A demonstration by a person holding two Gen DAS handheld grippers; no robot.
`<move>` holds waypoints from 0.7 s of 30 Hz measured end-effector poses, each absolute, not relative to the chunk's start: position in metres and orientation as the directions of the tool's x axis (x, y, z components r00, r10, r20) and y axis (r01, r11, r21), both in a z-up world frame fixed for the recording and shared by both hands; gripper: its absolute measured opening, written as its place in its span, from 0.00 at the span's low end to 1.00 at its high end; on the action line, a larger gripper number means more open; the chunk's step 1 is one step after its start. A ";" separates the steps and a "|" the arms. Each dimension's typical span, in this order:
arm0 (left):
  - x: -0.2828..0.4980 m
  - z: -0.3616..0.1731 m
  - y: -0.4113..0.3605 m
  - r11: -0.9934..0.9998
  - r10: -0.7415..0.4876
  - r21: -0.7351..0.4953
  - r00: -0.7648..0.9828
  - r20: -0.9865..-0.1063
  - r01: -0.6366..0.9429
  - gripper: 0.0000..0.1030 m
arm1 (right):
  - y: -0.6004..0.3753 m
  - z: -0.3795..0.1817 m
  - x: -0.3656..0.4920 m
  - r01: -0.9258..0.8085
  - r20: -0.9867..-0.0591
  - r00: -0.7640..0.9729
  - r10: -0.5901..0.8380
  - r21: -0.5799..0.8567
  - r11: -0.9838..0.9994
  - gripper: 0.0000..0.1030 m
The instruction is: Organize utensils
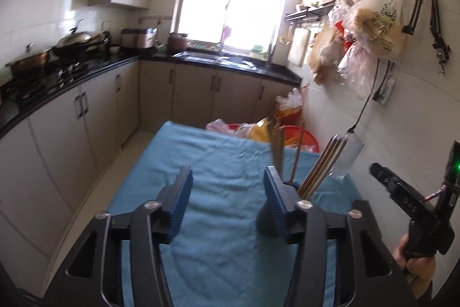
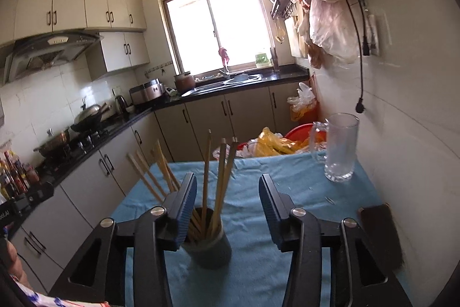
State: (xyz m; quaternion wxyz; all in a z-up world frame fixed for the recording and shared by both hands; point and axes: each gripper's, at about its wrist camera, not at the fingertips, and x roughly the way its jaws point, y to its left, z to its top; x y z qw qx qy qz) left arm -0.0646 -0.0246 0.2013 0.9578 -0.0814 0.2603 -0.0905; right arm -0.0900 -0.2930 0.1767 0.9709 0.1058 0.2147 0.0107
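A: We start nearest. Our left gripper [image 1: 228, 200] has its jaws spread, with only the blue cloth [image 1: 218, 235] showing in the gap. Our right gripper [image 2: 228, 209] is spread as well and pinches nothing.

B: Confirmed. Where do we locate the utensils?

A: The chopsticks [image 2: 207, 174] stand upright in a dark round holder [image 2: 208, 248] on the cloth. In the right wrist view the holder sits low between the two fingers, just beside the left-hand blue pad [image 2: 185, 209]. In the left wrist view it is largely hidden behind the right-hand finger; only the sticks rise above it.

B: And further out?

A: We note a brown flat object [image 2: 379, 235] at the right edge of the table, then a glass mug [image 2: 340, 147] near the wall. Beyond the table lie a red basin [image 2: 299, 131] with plastic bags, the dark counter [image 2: 230, 88] and the window [image 2: 212, 13].
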 end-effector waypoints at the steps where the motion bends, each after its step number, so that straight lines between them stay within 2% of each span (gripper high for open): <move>1: -0.072 0.193 -0.020 0.972 -0.201 -0.205 0.844 -0.497 0.111 0.56 | -0.291 0.173 -0.096 0.027 -0.421 0.905 0.063 0.204 0.978 0.53; 4: -0.088 0.174 -0.016 0.981 -0.152 -0.180 0.837 -0.526 0.065 0.68 | -0.285 0.157 -0.113 0.039 -0.455 0.889 0.050 0.182 0.982 0.55; 11: -0.119 0.136 -0.011 0.994 0.003 -0.087 0.833 -0.553 -0.061 0.80 | -0.273 0.121 -0.147 0.094 -0.523 0.852 0.017 0.185 0.978 0.58; 15: -0.119 0.124 -0.004 0.991 -0.007 -0.109 0.806 -0.592 -0.071 0.80 | -0.268 0.104 -0.159 0.120 -0.558 0.830 -0.007 0.166 0.979 0.59; 21: -0.126 0.125 -0.006 0.992 0.017 -0.091 0.817 -0.576 -0.084 0.81 | -0.261 0.091 -0.167 0.134 -0.594 0.804 -0.008 0.168 0.977 0.59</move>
